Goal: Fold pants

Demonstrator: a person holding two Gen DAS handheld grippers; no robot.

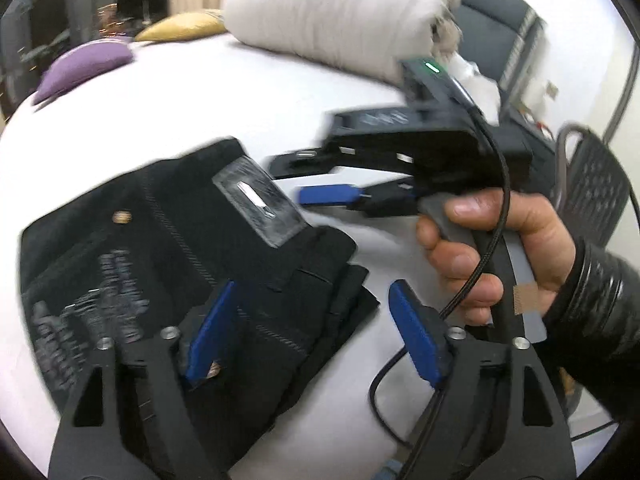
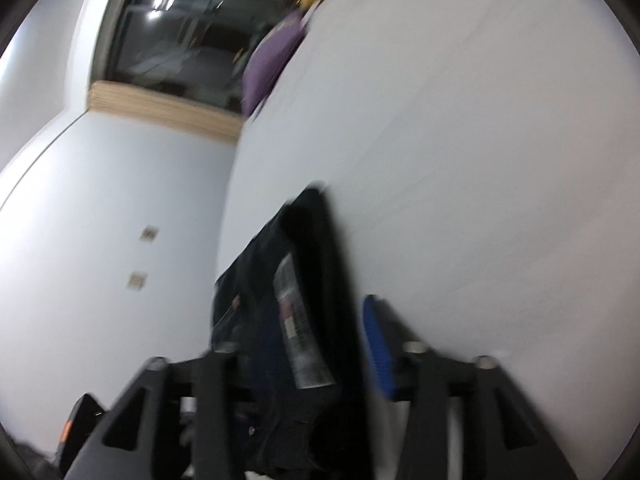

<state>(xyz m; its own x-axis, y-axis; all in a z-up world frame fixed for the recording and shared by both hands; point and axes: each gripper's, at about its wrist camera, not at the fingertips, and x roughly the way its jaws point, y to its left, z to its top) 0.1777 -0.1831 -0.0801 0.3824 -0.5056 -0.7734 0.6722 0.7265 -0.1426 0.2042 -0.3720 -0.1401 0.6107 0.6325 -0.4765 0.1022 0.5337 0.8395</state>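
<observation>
We read this as the end of the fold: the black pants (image 1: 168,264) lie as a compact stacked bundle on the white bed (image 1: 224,92), and both claws look to be letting go.

Starting at the left, our left claw (image 1: 316,332) stands released, its blue pads wide apart. The left pad (image 1: 208,336) sits over the near edge of the bundle, the right pad hangs over bare sheet, and nothing is pinched between them. Ahead of this claw and to its left the folded pants spread out, with a clear plastic tag (image 1: 256,208) on top and a small metal button (image 1: 122,217) beyond the left pad.

To the right of that claw, a hand (image 1: 492,248) in a dark sleeve holds our right claw (image 1: 316,180), which points across toward the far right corner of the bundle. Its jaws are parted and hold nothing. In the right wrist view the pants (image 2: 304,320) lie between the fingers, but the one blue pad (image 2: 378,350) we can see stands off the cloth.

Next, we judge, both claws should lift straight away without dragging the top layer, and perhaps press the stack flat if it springs open.

We see no containers in either view. Far ahead of the claws sit a purple cushion (image 1: 84,68), a yellow cushion (image 1: 180,26) and a rolled white blanket (image 1: 340,12).
</observation>
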